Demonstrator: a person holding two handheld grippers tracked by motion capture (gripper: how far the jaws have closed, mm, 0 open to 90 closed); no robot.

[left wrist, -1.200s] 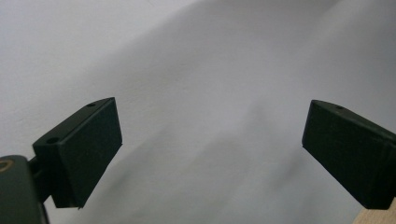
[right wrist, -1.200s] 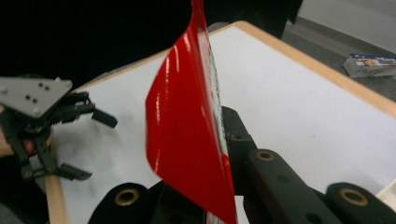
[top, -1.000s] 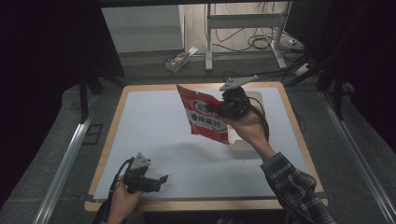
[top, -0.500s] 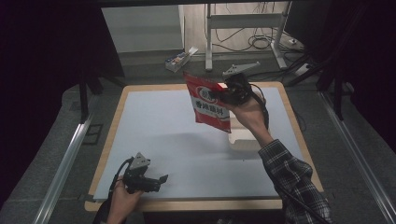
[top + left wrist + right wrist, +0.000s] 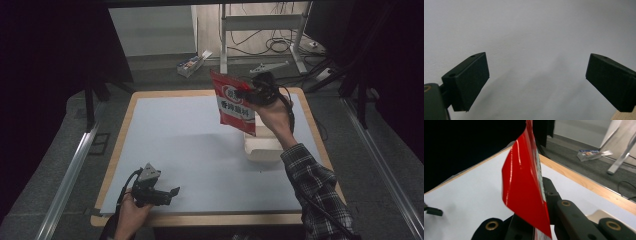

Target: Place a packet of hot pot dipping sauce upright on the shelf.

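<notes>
White desk (image 5: 190, 145) below: right gripper (image 5: 248, 94) jaws clamp a red bag (image 5: 234, 104) held aloft; left gripper (image 5: 167, 195) jaws wide, nothing between.

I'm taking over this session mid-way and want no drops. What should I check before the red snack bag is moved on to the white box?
1. Right gripper shut on the red snack bag: ok.
2. Bag lifted off the table: ok.
3. White box upright, on the table below the bag: ok.
4. Box opening free to take the bag: cannot tell, the bag and hand hide it.
5. Left gripper open, resting at the near edge, apart from the box: ok.
</notes>
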